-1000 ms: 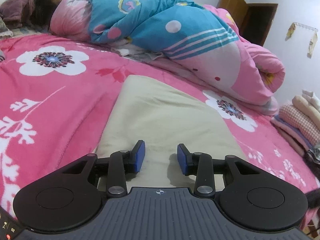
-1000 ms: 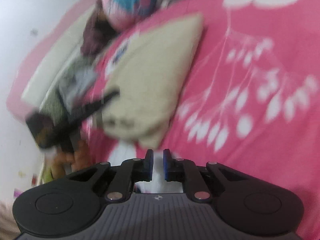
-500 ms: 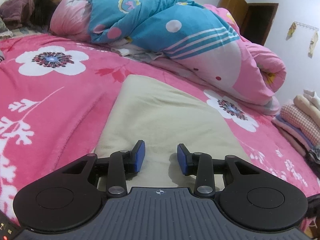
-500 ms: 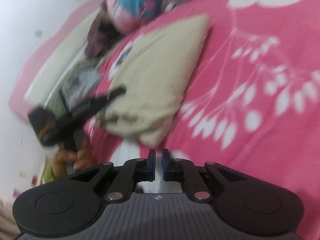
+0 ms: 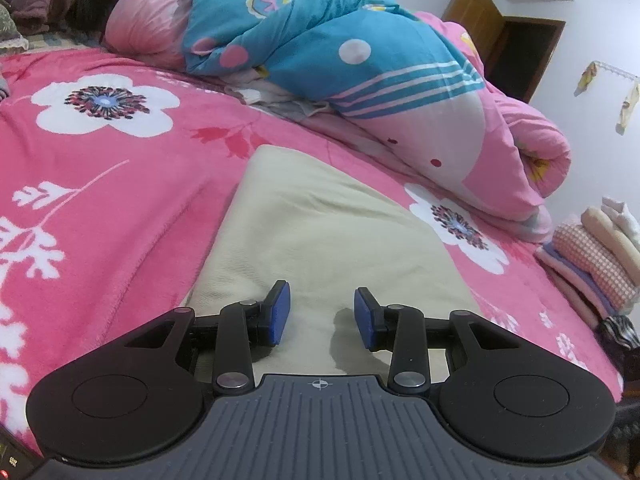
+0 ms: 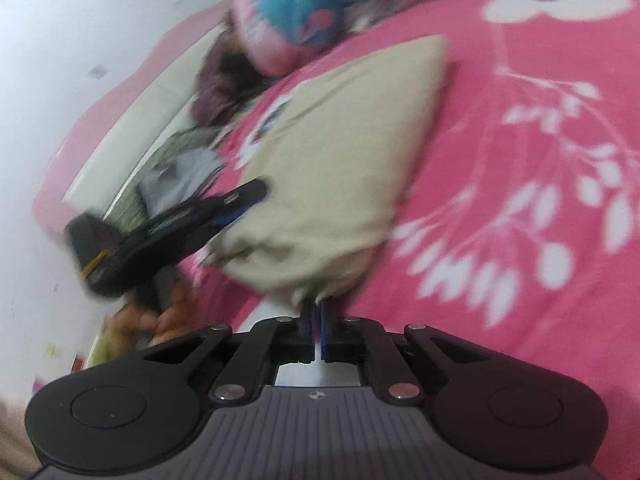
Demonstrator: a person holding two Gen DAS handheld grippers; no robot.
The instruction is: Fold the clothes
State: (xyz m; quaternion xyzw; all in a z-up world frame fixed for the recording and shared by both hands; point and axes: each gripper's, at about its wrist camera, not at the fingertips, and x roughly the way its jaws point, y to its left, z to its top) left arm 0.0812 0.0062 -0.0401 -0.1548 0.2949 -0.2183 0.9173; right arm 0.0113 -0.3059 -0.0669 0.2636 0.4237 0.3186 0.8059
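Now my right gripper [image 6: 316, 312] has its fingers pinched on the near corner of the beige garment [image 6: 340, 152], at six o'clock in its view, probably to lift that end over. My left gripper [image 5: 322, 312] rests spread apart on the cloth, likely pinning it to the bed [image 5: 100, 200].
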